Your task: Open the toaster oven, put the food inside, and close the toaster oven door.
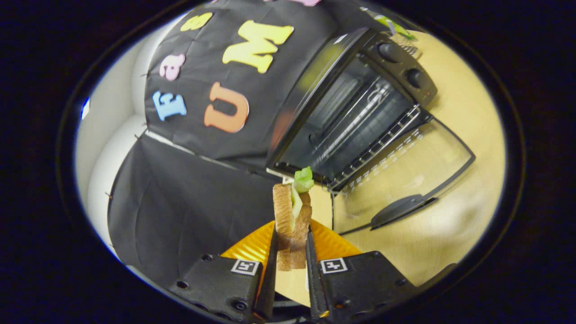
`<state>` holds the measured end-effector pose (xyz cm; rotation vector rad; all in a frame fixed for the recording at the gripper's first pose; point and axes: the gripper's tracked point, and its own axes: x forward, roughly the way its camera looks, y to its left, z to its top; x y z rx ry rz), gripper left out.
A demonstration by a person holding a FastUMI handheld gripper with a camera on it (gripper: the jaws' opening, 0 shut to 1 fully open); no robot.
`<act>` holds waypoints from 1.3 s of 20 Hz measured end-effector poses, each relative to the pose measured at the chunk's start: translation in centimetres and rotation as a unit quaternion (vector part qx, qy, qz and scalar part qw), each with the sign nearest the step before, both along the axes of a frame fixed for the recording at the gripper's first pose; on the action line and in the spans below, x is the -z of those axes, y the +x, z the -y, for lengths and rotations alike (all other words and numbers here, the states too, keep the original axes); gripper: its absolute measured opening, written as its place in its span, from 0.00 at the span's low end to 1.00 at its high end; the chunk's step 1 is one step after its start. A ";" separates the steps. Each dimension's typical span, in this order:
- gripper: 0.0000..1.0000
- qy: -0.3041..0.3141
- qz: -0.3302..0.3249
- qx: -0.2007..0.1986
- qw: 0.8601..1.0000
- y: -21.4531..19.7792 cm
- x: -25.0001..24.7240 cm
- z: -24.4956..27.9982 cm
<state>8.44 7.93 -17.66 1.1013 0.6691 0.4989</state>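
Sandwich [292,216] between closed tongs [291,252]

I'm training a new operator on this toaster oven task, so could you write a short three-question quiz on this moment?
1. True or false: the toaster oven door is already open.
2. What does the gripper hold between its fingers?
A. a sandwich
B. a knob
C. an empty plate
3. Fill in: under the held food, just ahead of the fingers, lies an orange ____.

Key
1. True. The glass door lies folded down on the table, and the wire rack inside is exposed.
2. A. Both fingers press on the sandwich, which has green lettuce sticking out at the top.
3. plate.
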 end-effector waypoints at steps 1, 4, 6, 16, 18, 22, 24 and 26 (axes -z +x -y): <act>0.36 0.018 0.006 0.031 0.999 0.9 0.1 1.3; 0.36 0.056 0.011 0.131 0.990 2.7 1.8 4.3; 0.36 0.049 -0.012 0.182 0.982 4.0 4.6 6.0; 0.36 0.067 -0.049 0.276 0.957 9.9 7.0 6.7; 0.36 0.058 -0.057 0.274 0.958 11.1 6.8 6.2; 0.37 0.014 -0.057 0.266 0.962 14.1 7.2 4.9; 0.38 -0.005 -0.057 0.253 0.966 15.2 7.7 4.6; 0.39 -0.007 -0.048 0.241 0.969 16.1 7.5 4.4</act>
